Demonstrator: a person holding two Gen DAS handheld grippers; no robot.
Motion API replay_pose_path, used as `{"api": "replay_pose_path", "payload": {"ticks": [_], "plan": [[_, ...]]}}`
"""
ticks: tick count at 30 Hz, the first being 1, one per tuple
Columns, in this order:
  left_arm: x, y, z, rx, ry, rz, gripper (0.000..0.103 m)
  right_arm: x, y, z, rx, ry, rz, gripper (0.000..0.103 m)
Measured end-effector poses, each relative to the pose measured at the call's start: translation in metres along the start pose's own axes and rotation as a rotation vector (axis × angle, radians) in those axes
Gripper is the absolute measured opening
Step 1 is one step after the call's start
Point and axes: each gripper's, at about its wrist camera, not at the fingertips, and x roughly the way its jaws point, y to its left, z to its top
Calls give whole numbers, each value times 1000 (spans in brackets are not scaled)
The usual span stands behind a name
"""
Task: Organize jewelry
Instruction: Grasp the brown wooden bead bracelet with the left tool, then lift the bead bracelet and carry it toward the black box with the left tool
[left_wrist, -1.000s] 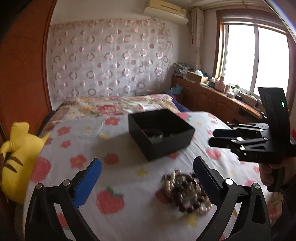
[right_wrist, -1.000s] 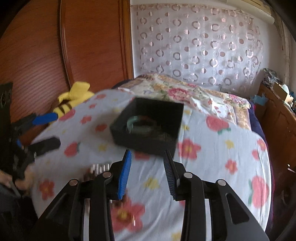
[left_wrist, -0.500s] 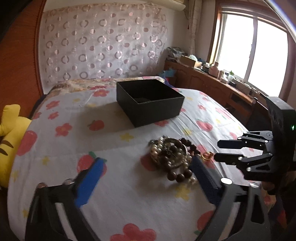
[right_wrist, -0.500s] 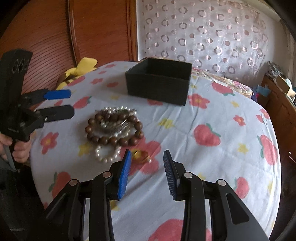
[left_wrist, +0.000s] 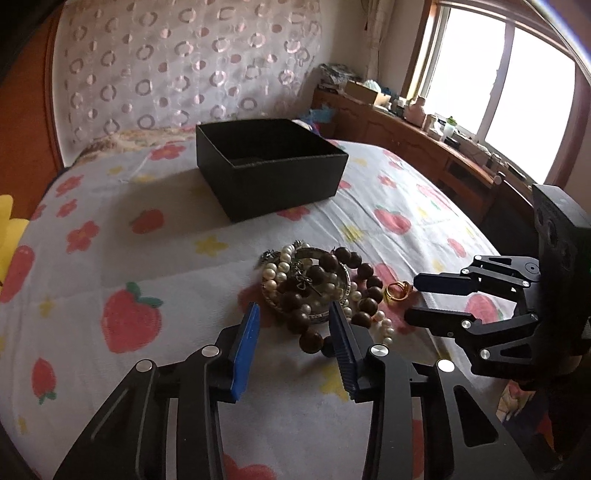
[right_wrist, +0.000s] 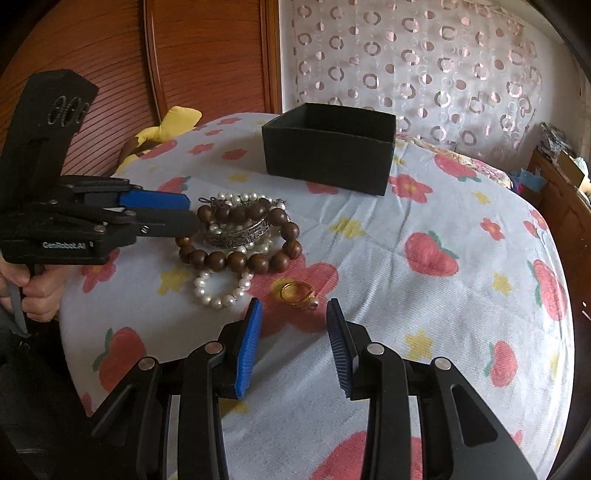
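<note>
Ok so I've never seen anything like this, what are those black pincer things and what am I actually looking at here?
They are hand-held tools, not a robot: a person grips one claw in each hand, and each carries a camera looking along its fingers. One picture is from the left claw, the other from the right claw; each also shows the other claw from the side. Both are open and hold nothing. On the strawberry-print cloth lies a jewelry pile: a brown bead bracelet, pearls, a silver bangle, and a gold ring beside it. Behind stands an open black box.
</note>
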Motion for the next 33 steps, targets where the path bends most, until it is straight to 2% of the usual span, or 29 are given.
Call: {"api": "replay_pose_path", "payload": {"ticks": [5,8,10,14,26,33], "plan": [[6,4,0,-34,26,-17,33,-1,1,0,-1,-11,-5,39],[6,3,-2,-43,36,-48,17,-1,1,0,0,-16,-10,39],[5,1,-2,-32,38,-36,12,-1,1,0,2,-18,-13,39],[-4,-3,-2,-31,11,-52,12,-2,1,0,8,-22,-15,39],[-51,-24,17,25,-142,-16,12,-2,0,1,22,-27,-14,39],[-77,-17,27,8,-215,2,12,-1,1,1,21,-23,-11,39]]}}
